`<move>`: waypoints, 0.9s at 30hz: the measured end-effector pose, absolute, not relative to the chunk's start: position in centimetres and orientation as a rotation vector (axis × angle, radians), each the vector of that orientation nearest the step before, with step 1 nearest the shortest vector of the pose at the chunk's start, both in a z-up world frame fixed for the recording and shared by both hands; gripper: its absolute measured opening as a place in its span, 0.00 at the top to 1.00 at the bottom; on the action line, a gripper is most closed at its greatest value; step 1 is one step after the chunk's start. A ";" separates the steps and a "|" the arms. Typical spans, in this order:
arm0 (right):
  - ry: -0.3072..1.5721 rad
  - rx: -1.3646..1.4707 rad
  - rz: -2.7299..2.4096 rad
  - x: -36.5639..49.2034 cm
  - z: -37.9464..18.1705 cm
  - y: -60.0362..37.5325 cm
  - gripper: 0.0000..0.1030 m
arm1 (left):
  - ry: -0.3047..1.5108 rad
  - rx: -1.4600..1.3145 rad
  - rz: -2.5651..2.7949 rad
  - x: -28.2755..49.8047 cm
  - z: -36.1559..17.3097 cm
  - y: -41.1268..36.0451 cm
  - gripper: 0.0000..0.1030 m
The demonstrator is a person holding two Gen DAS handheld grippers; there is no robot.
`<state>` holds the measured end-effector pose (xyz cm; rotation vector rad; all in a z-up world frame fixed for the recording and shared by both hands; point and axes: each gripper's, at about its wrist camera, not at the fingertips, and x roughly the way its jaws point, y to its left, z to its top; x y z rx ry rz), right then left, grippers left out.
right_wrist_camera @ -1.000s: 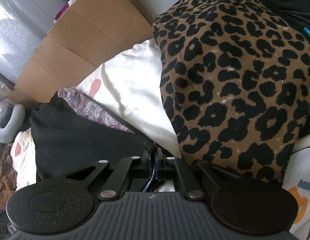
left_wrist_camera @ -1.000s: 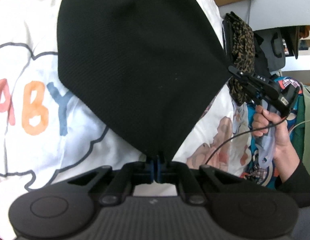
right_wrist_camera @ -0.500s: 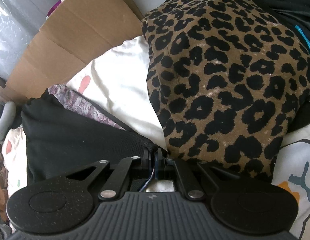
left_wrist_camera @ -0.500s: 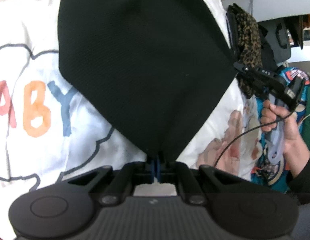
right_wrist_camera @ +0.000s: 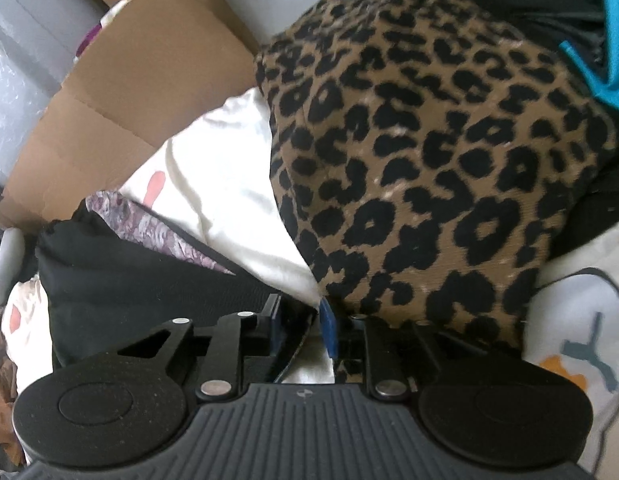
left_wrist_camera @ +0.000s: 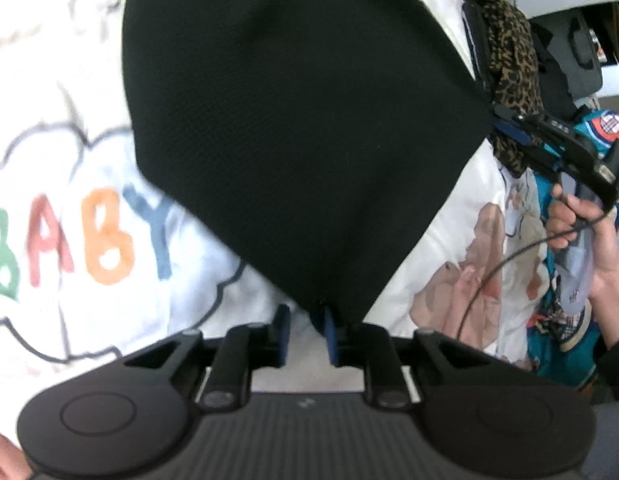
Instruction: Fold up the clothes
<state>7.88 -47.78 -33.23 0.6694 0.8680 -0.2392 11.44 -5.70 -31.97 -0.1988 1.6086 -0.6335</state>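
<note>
While the left wrist view looks down on the black garment (left_wrist_camera: 301, 128), which fills the middle of the frame and lies flat over a white "BABY" printed blanket (left_wrist_camera: 89, 240), the left gripper (left_wrist_camera: 305, 330) at lower centre is opening: its blue pads stand narrowly apart, the garment's nearest corner resting against the right pad but no longer pinched. At the right edge a hand (left_wrist_camera: 581, 240) holds the right gripper (left_wrist_camera: 509, 132) at the garment's far right corner, beside a leopard-print fabric (left_wrist_camera: 509, 64).

Seen from the right wrist, that gripper (right_wrist_camera: 301, 320) is opening too, pads parted with a black hem edge loose between them. Only this view shows the leopard-print fabric (right_wrist_camera: 429, 168) up close, a cardboard box (right_wrist_camera: 141, 92) at upper left, and a floral lining (right_wrist_camera: 149, 232) inside the black garment (right_wrist_camera: 129, 280).

Judging by both releases, this fold looks laid down; whether further folds remain cannot be told, and other clothes appear to wait.
</note>
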 end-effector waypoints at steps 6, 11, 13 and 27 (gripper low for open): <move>0.859 0.626 -0.252 6.9 -30.5 -47.0 0.57 | 1.574 -0.134 -0.643 13.5 -28.6 -7.7 0.79; 0.844 0.633 -0.208 6.4 -28.0 -46.0 0.54 | 1.500 -0.075 -0.612 15.2 -24.5 -8.9 0.68; 0.829 0.640 -0.195 6.0 -27.1 -45.8 0.54 | 1.475 -0.062 -0.589 16.2 -22.9 -9.4 0.67; 0.755 0.667 -0.144 5.3 -20.5 -45.3 0.52 | 1.323 -0.064 -0.377 22.3 -13.8 -10.1 0.51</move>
